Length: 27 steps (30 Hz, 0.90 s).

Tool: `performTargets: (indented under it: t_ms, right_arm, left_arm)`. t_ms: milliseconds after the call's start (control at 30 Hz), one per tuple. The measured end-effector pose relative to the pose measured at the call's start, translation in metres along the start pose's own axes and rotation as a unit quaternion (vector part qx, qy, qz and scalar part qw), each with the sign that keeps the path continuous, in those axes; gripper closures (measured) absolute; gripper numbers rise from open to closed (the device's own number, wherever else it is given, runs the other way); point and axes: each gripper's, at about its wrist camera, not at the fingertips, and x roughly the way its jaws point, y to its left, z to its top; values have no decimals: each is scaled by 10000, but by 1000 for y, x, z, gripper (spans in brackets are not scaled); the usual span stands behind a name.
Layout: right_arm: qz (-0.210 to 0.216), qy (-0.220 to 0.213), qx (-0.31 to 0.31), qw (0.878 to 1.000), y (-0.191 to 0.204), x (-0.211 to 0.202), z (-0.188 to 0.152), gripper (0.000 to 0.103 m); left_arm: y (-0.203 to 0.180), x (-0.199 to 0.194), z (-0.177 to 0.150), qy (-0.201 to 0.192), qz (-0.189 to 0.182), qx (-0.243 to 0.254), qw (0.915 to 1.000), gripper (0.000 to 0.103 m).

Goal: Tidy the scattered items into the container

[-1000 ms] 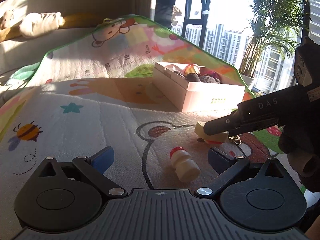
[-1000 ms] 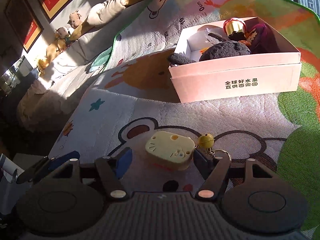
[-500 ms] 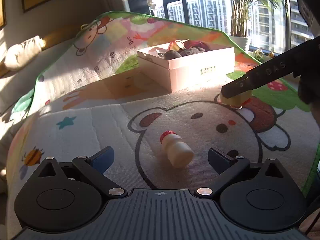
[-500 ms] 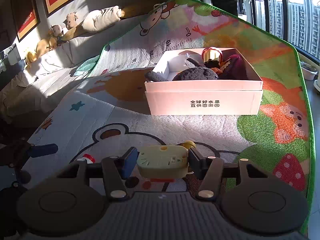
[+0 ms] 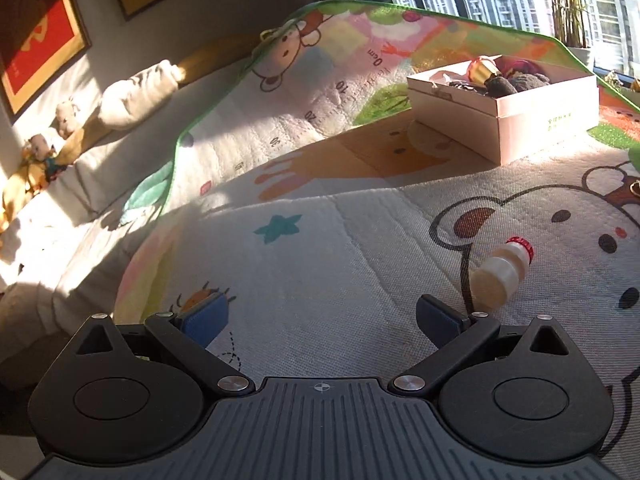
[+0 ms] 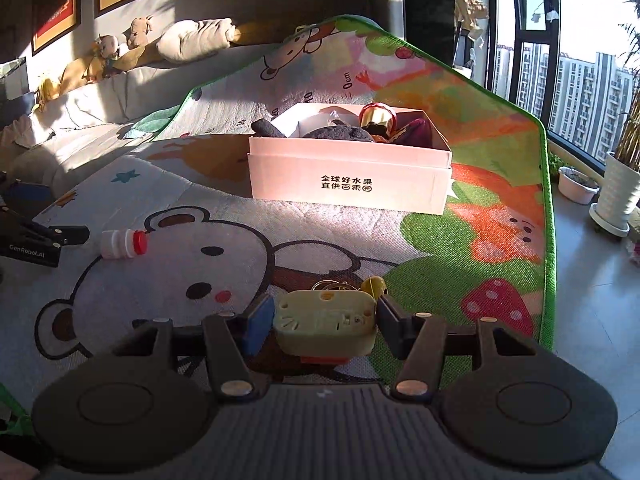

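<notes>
Right wrist view: the right gripper point(image 6: 325, 322) grasps a pale yellow toy block point(image 6: 326, 326) between its fingers point(image 6: 256, 326), a small yellow ball point(image 6: 374, 285) and key ring hanging off its far side. Beyond the fingertips sits the pink cardboard box point(image 6: 348, 184), already holding plush toys. Left of the fingers lies a small white bottle with a red cap point(image 6: 122, 243).

Left wrist view: the left gripper point(image 5: 320, 322) is released, nothing between its fingers; the bottle point(image 5: 500, 272) lies just beyond the right fingertip on the play mat point(image 5: 320, 272).

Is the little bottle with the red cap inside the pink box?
No, the little bottle lies on the play mat, outside the pink box.
</notes>
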Motion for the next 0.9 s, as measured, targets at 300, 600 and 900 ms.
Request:
performTargets:
  t_ms: [300, 600, 900]
  right_arm:
    - [-73, -8, -35, 10000, 2, 11, -15, 31]
    - [-14, -78, -31, 10000, 2, 13, -18, 25]
    - [-53, -112, -66, 9999, 4, 13, -20, 24]
  left_arm:
    - [-25, -27, 3, 154, -2484, -1158, 9616, 1]
    - [-64, 14, 25, 300, -2599, -781, 9620, 1]
    - [-76, 25, 32, 0, -2196, -613, 9737, 1]
